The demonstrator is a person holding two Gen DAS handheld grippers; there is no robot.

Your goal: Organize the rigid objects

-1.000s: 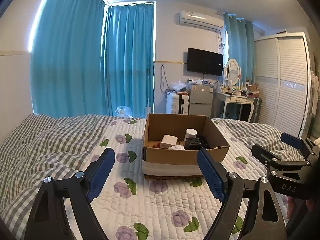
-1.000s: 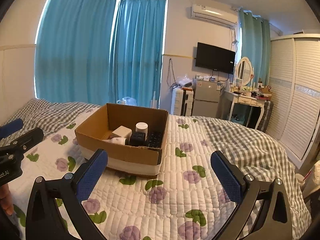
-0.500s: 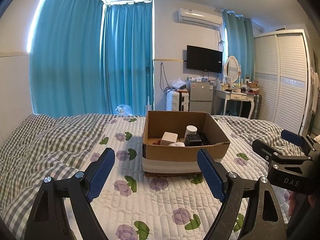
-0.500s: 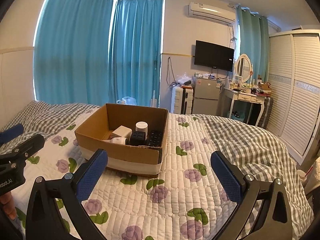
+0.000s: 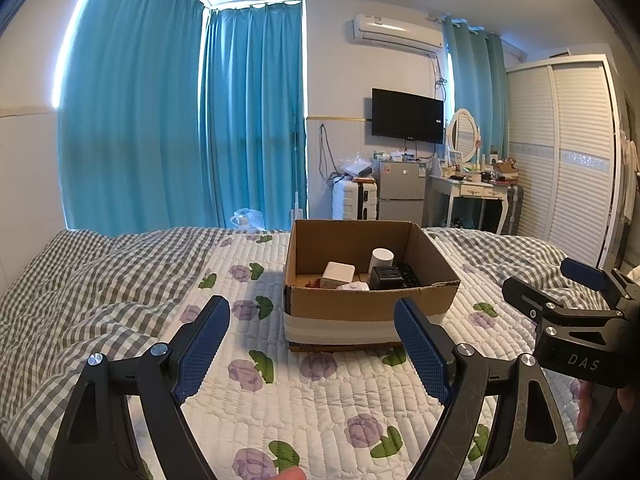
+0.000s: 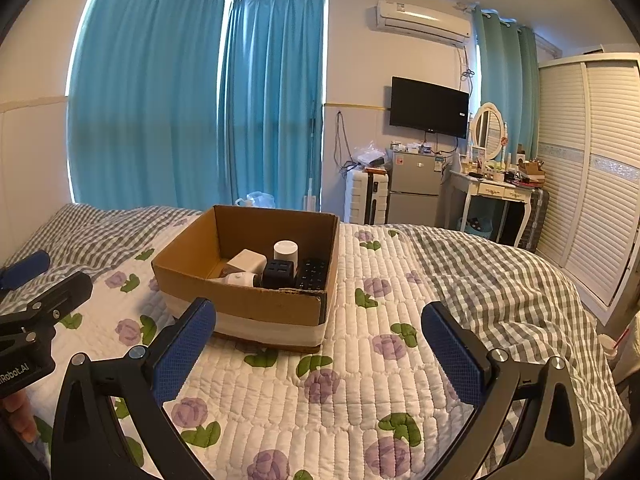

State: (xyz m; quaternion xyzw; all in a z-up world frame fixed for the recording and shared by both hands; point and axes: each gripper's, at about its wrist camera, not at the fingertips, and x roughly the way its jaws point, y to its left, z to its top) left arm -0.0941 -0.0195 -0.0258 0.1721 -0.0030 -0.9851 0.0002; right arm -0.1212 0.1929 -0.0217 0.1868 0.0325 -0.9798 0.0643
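Observation:
An open cardboard box stands on the quilted bed. Inside lie a white cube, a white cylinder, a black cube, a black remote and a white round item. My left gripper is open and empty, held above the quilt in front of the box. My right gripper is open and empty, in front of the box's right corner. Each gripper shows at the edge of the other's view.
The flowered quilt and a grey checked blanket cover the bed. Beyond it stand blue curtains, a small fridge, a white dressing table and a white wardrobe.
Both views have tilted slightly, so the box sits a little lower in frame. Both grippers stay open and empty. The box contents have not moved.

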